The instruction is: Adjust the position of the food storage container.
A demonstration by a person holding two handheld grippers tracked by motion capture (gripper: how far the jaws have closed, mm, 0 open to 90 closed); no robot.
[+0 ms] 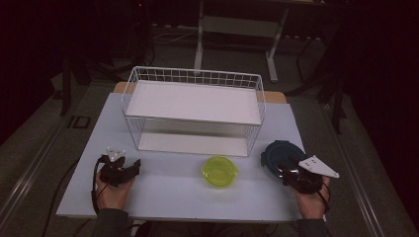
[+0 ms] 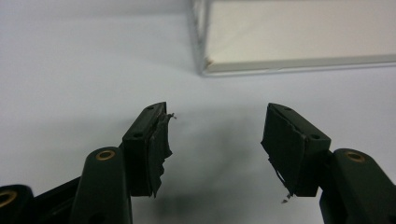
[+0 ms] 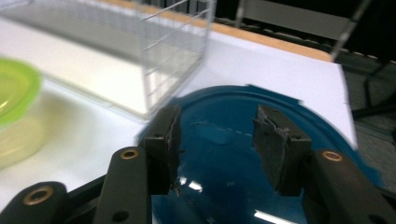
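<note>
A dark blue round container (image 1: 277, 153) lies at the table's right front, and its blue lid (image 3: 224, 140) spreads under my right gripper (image 3: 217, 144), which hovers open just above it with nothing between the jaws. In the high view that right gripper (image 1: 292, 173) sits at the container's near edge. A yellow-green lidded bowl (image 1: 220, 171) rests at front centre, seen also as the green bowl (image 3: 14, 112) at the left of the right gripper view. My left gripper (image 1: 123, 168) is open at front left over bare table (image 2: 70, 70); the left gripper (image 2: 215, 140) holds nothing.
A white wire shelf rack (image 1: 192, 106) with two white boards stands across the middle back of the table; its lower board corner (image 2: 210, 63) lies just ahead of the left gripper. Desk legs and dark floor lie beyond the far edge.
</note>
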